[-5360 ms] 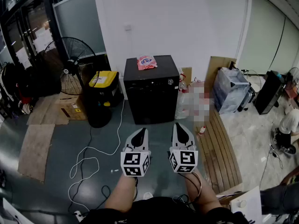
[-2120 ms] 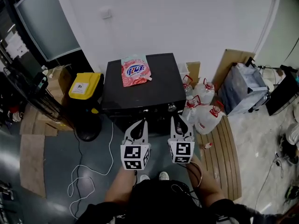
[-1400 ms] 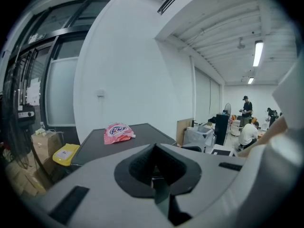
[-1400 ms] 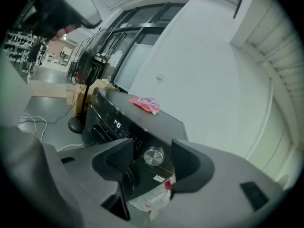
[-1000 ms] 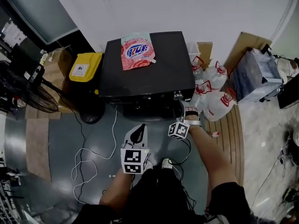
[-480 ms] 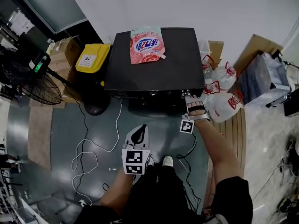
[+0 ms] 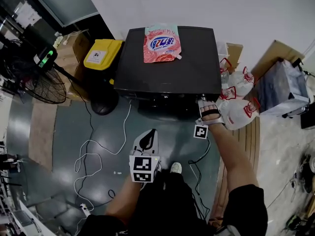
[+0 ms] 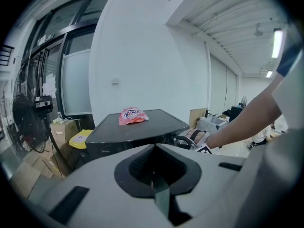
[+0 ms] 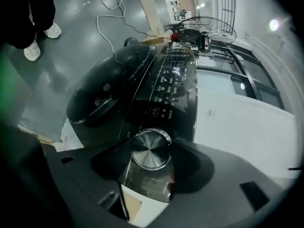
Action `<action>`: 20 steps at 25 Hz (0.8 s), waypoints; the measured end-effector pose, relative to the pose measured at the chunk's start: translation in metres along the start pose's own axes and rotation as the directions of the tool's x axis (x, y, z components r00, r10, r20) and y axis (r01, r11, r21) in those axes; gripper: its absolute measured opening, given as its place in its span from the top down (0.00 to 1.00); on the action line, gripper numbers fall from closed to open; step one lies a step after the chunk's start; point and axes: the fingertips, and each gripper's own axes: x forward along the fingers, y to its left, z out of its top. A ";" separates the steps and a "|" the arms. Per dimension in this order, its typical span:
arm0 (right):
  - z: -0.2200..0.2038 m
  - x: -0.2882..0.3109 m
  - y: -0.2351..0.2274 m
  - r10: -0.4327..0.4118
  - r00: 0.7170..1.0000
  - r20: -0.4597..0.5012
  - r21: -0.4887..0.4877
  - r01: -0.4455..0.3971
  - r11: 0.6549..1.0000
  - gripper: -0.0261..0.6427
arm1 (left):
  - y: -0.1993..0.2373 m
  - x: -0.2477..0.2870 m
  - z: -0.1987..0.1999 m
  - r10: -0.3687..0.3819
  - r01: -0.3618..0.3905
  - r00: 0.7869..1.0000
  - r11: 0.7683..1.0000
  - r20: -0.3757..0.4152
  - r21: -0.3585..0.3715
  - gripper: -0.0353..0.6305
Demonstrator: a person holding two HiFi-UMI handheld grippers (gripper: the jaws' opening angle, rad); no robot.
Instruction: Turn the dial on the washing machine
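The right gripper (image 7: 202, 102) is at the washing machine (image 7: 167, 73) front panel, jaws spread wide on either side of the silver dial (image 9: 151, 148). The left gripper (image 7: 147, 137) hangs well apart from it, jaws pressed together, empty.

— How many washers?
— One washer (image 7: 172, 73), one dial (image 9: 151, 148), one pouch (image 7: 162, 43) top centre.
— Grippers?
— Two: left gripper (image 7: 150, 132), right gripper (image 7: 204, 102). One fan (image 7: 37, 85) at left, one bin (image 7: 102, 58).

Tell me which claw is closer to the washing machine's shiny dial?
Right. The right claw has the dial between its open jaws; the left claw hangs well short of it.
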 end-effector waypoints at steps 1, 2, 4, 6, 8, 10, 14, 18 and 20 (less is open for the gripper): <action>0.000 0.000 0.000 0.003 1.000 0.004 0.013 -0.003 1.000 0.57 | 0.000 0.000 0.000 0.001 -0.001 1.000 1.000 0.001 -0.001 0.93; 0.000 0.000 0.000 0.007 1.000 0.004 0.027 -0.007 1.000 0.57 | 0.001 0.000 0.001 0.002 -0.002 1.000 1.000 0.002 0.000 0.93; -0.001 0.000 0.000 0.013 1.000 -0.002 0.058 -0.013 0.998 0.57 | 0.001 0.000 0.001 0.004 -0.004 1.000 1.000 0.002 0.002 0.93; -0.001 0.000 0.000 0.010 1.000 -0.005 0.090 -0.010 0.996 0.57 | 0.001 0.000 0.000 0.003 -0.003 1.000 1.000 -0.002 0.002 0.93; -0.001 0.000 0.001 0.014 1.000 -0.003 0.120 -0.013 0.993 0.57 | 0.001 0.000 0.000 0.007 -0.007 1.000 1.000 0.001 0.003 0.93; 0.000 0.001 0.001 0.019 1.000 -0.001 0.155 -0.018 0.988 0.57 | 0.001 0.000 0.000 0.008 -0.009 1.000 1.000 0.005 0.005 0.93; 0.002 0.001 -0.002 0.031 1.000 -0.002 0.283 -0.029 0.959 0.57 | 0.002 0.001 0.002 0.009 -0.009 1.000 1.000 0.006 0.009 0.93; -0.007 0.004 -0.007 0.019 0.998 -0.052 0.430 0.005 0.903 0.58 | -0.001 0.001 0.005 0.004 -0.004 1.000 1.000 0.006 0.016 0.93; -0.009 0.006 -0.008 0.025 0.998 -0.066 0.515 0.013 0.857 0.58 | -0.002 0.000 0.007 0.002 -0.002 1.000 1.000 0.008 0.024 0.93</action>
